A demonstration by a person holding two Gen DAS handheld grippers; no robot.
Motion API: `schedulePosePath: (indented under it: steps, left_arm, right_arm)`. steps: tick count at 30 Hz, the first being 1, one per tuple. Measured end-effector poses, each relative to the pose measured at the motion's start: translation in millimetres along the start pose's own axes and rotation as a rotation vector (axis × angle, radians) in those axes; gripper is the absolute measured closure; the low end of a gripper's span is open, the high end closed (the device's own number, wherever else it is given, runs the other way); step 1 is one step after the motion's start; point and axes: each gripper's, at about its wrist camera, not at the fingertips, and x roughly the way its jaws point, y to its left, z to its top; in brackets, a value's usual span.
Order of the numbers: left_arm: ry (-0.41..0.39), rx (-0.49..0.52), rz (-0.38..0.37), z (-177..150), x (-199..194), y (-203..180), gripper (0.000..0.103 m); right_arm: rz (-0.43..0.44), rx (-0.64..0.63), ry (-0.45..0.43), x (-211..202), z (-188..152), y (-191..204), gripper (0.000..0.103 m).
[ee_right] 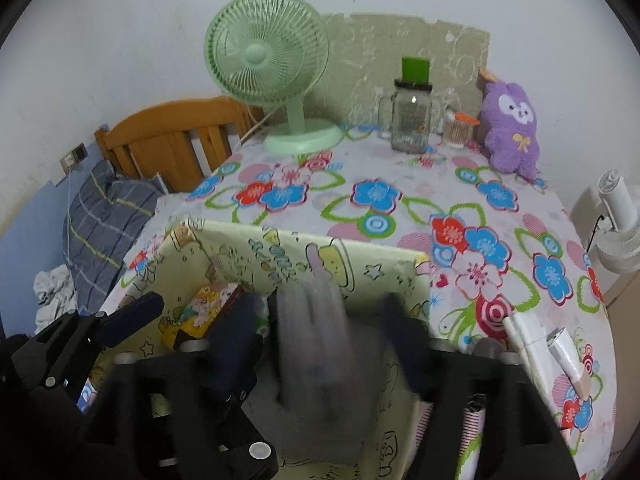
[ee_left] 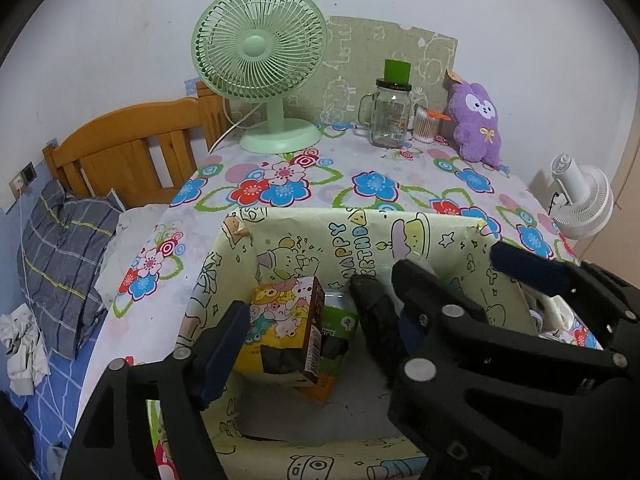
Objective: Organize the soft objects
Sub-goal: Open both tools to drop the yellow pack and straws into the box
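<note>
A box wrapped in yellow cartoon paper (ee_left: 360,220) (ee_right: 304,242) stands open at the near end of the flowered table. Both grippers hang over it. My left gripper (ee_left: 320,292) is open above a colourful cartoon carton (ee_left: 284,320) and a green pack (ee_left: 340,326) inside the box. My right gripper (ee_right: 320,308) is open too. A dark grey glove-like soft thing (ee_right: 312,340) (ee_left: 372,316) shows blurred between its fingers, clear of the pads. A purple plush toy (ee_left: 476,124) (ee_right: 510,128) sits upright at the far right against the wall.
At the back stand a green desk fan (ee_left: 260,60), a glass jar mug with a green lid (ee_left: 390,116) and a cotton-swab tub (ee_left: 424,124). A white fan (ee_left: 580,200) sits off the right edge. White packets (ee_right: 560,344) lie right of the box. A wooden headboard (ee_left: 132,152) and pillow are left.
</note>
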Motion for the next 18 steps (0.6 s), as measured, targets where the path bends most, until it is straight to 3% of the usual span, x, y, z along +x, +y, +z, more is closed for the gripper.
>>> schedulePosePath:
  steps: [18]
  left_arm:
    - [-0.059, 0.026, 0.008, 7, -30, -25, 0.013]
  right_arm:
    - [-0.019, 0.027, -0.044, -35, 2, -18, 0.015]
